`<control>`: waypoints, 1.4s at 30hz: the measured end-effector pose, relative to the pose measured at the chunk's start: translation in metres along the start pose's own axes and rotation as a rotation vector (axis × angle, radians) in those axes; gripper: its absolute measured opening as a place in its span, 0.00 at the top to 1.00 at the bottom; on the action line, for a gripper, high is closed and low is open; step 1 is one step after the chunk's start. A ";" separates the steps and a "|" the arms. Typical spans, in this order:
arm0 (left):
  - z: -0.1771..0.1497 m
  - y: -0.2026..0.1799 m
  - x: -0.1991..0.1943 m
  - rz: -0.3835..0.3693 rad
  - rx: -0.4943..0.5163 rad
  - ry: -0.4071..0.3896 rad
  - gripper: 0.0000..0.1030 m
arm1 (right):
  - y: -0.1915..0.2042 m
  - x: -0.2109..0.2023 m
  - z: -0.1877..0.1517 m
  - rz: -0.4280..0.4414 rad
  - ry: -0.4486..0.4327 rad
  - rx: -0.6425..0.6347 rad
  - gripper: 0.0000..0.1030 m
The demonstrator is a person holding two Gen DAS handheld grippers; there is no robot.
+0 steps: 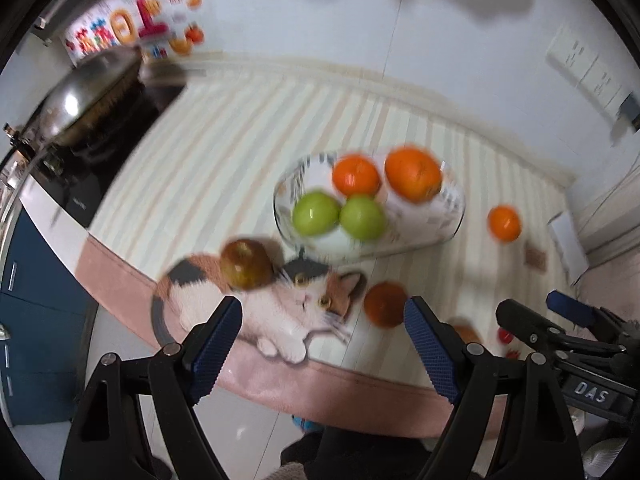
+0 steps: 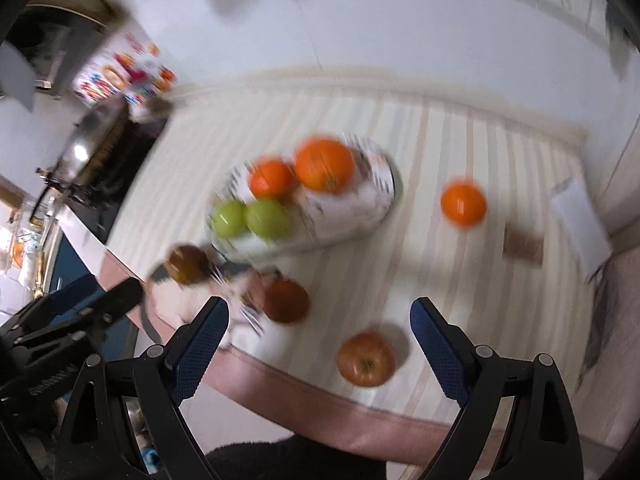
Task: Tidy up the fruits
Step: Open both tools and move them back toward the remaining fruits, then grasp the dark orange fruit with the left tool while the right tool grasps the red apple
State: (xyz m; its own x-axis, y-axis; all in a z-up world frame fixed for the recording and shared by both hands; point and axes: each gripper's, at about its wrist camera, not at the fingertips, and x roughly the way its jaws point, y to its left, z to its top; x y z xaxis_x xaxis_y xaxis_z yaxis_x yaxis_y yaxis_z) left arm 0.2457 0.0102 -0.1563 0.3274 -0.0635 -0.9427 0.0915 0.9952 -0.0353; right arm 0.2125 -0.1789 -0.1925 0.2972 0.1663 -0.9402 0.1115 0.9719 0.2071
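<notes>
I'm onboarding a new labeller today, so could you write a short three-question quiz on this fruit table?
1. How many fruits lie in the glass bowl?
2. True or false: the lone orange outside the bowl touches it.
3. Which fruit lies between the right hand-held gripper fingers in its view: A) green apple, B) red apple, C) orange?

Key: 1. Four: two green apples, two oranges. 2. False; it sits apart. 3. B.

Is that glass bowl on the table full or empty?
Partly full. The glass bowl holds two green apples and two oranges, with bare space beside them; other fruit sits outside on the striped cloth.
</notes>
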 end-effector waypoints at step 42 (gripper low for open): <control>0.006 -0.064 0.167 -0.080 0.105 0.356 0.50 | -0.052 0.129 -0.043 0.046 0.251 0.113 0.32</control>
State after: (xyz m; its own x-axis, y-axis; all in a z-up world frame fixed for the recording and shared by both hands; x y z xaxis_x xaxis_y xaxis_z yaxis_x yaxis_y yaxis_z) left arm 0.2998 -0.0646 -0.3098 -0.0301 -0.0921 -0.9953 0.2056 0.9739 -0.0963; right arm 0.2041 -0.2011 -0.3363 0.0615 0.2595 -0.9638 0.2131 0.9399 0.2666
